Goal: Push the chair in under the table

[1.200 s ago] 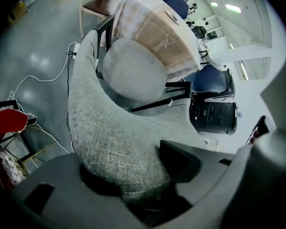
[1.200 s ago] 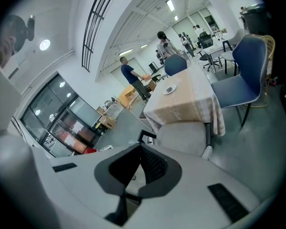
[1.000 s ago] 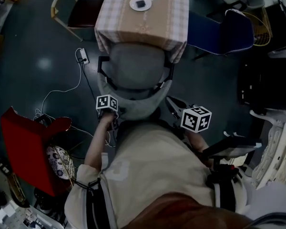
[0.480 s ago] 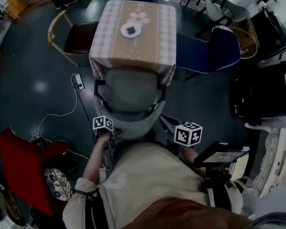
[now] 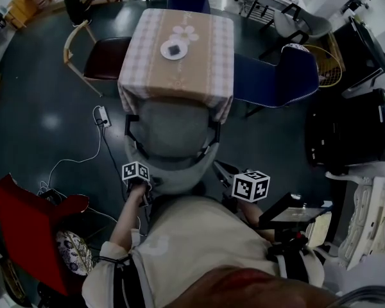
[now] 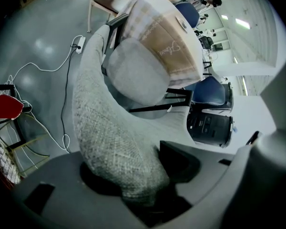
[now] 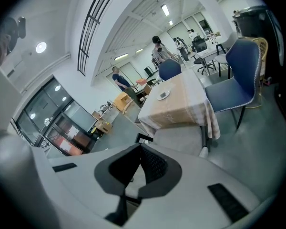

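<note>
A grey fabric chair (image 5: 172,128) stands at the near edge of a table (image 5: 212,56) with a checked cloth, its seat partly under the cloth. My left gripper (image 5: 143,186) is shut on the left end of the curved backrest (image 5: 173,175). In the left gripper view the woven backrest (image 6: 105,128) fills the space between the jaws of the left gripper (image 6: 136,171). My right gripper (image 5: 223,170) is by the backrest's right end; whether it touches I cannot tell. In the right gripper view the right gripper (image 7: 140,149) is shut and holds nothing, pointing at the seat (image 7: 181,140) and table (image 7: 181,101).
A blue chair (image 5: 282,79) stands at the table's right, a wooden chair with a dark seat (image 5: 99,53) at its left. A small plate (image 5: 173,49) lies on the cloth. A power strip with cable (image 5: 103,115) lies on the floor, a red chair (image 5: 32,223) lower left, black equipment (image 5: 353,133) right.
The head view has tilted up, so the table and chair sit lower in the picture and more of the room shows. Chair and both grippers keep their places relative to the table.
</note>
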{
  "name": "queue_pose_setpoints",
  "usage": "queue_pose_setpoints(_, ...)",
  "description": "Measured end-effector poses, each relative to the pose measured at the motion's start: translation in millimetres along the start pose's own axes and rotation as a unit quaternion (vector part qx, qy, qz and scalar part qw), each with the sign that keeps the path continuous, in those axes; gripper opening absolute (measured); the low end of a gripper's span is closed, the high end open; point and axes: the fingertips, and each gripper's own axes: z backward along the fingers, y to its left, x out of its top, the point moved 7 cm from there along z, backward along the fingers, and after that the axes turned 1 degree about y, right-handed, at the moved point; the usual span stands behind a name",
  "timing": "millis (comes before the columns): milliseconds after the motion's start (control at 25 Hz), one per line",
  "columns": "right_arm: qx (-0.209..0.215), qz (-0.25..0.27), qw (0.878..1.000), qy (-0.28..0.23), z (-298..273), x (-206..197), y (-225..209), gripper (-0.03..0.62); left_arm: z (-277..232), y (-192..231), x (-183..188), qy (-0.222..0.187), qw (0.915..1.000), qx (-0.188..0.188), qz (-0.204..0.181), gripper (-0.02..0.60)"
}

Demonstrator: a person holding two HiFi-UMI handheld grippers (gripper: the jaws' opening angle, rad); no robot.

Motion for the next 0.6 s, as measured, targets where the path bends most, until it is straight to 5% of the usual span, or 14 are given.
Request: queue_pose_setpoints(600, -0.005, -0.002, 1.0, -0.002, -0.3, 3.3, -2.0, 0.011, -3.6, -6.3, 8.9, -0.018, 0.9983, -0.032, 0.044, 0.244)
